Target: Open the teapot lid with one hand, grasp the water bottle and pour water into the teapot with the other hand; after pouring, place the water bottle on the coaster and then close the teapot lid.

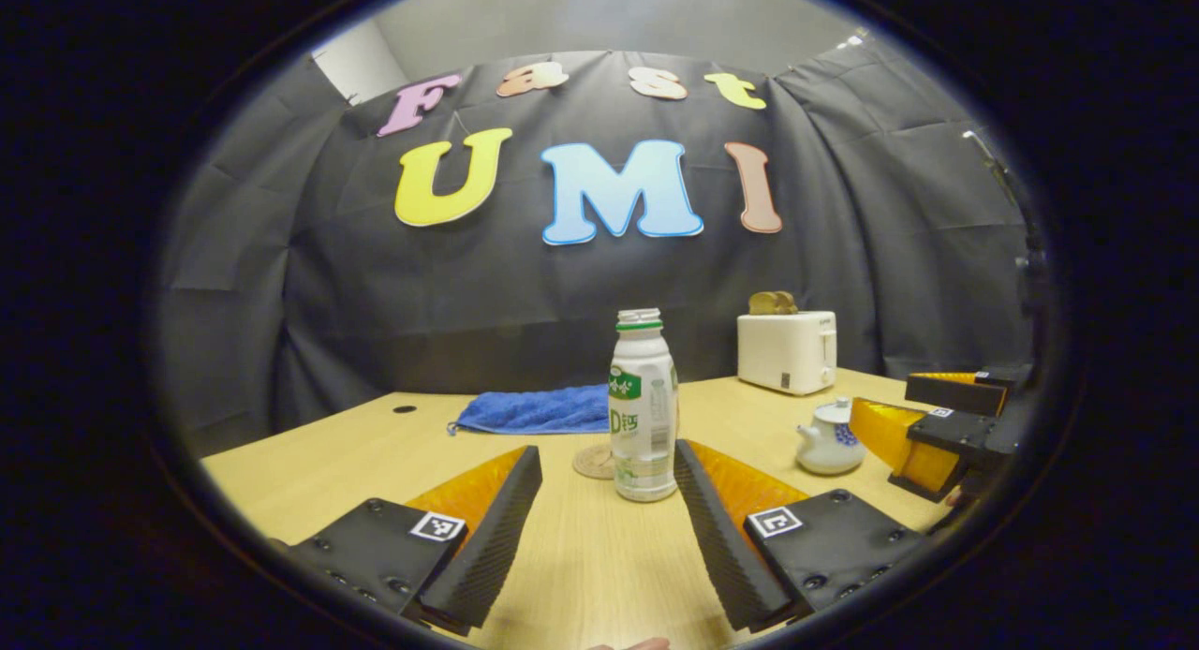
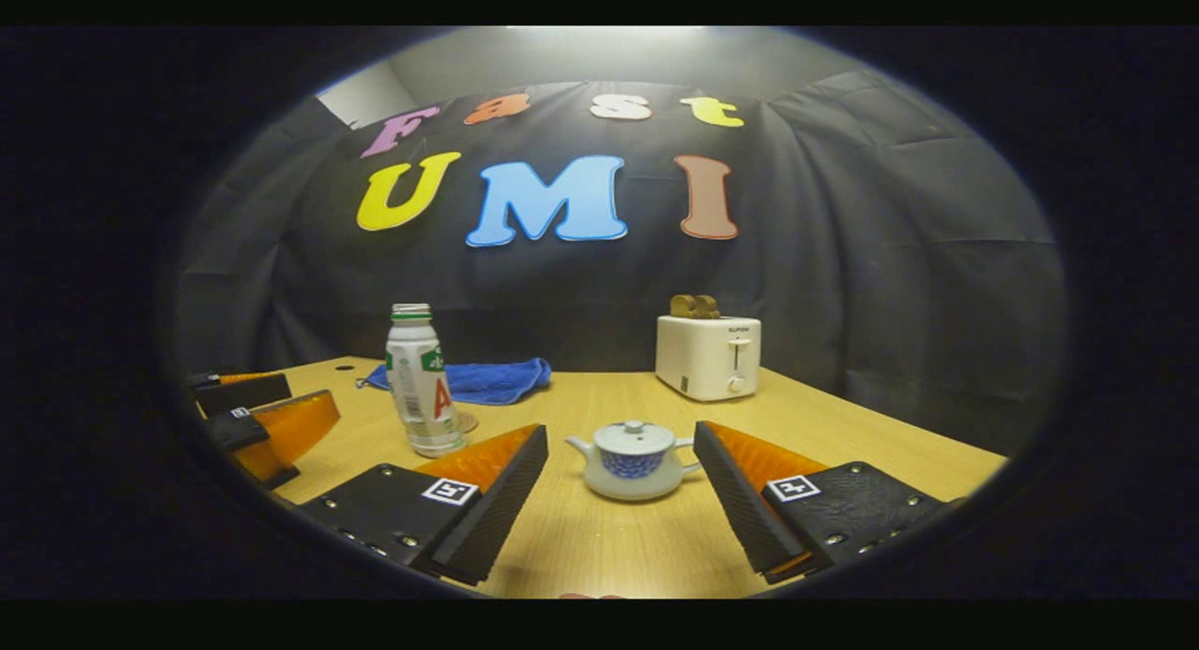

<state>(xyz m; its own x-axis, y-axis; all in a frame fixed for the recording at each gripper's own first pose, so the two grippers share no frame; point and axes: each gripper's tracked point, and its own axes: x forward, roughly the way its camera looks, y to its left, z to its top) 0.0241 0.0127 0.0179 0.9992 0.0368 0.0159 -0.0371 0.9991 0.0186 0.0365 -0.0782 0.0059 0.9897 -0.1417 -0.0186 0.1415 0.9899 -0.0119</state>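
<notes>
A white water bottle (image 1: 643, 406) with a green label and no cap stands upright on the wooden table (image 1: 581, 566), just ahead of my left gripper (image 1: 607, 458), which is open and level with its base. A round woven coaster (image 1: 594, 461) lies right behind the bottle on its left. A small white teapot (image 2: 629, 459) with a blue pattern sits with its lid (image 2: 634, 436) on, straight ahead of my right gripper (image 2: 621, 441), open and apart from it. The right gripper (image 1: 923, 425) also shows beside the teapot (image 1: 829, 439) in the left gripper view; the left gripper (image 2: 272, 416) and the bottle (image 2: 421, 380) show in the right gripper view.
A blue cloth (image 1: 539, 410) lies at the back of the table behind the bottle. A white toaster (image 2: 708, 356) with bread in its slots stands at the back right, against the black booth wall. A small dark hole (image 1: 405, 409) marks the tabletop at far left.
</notes>
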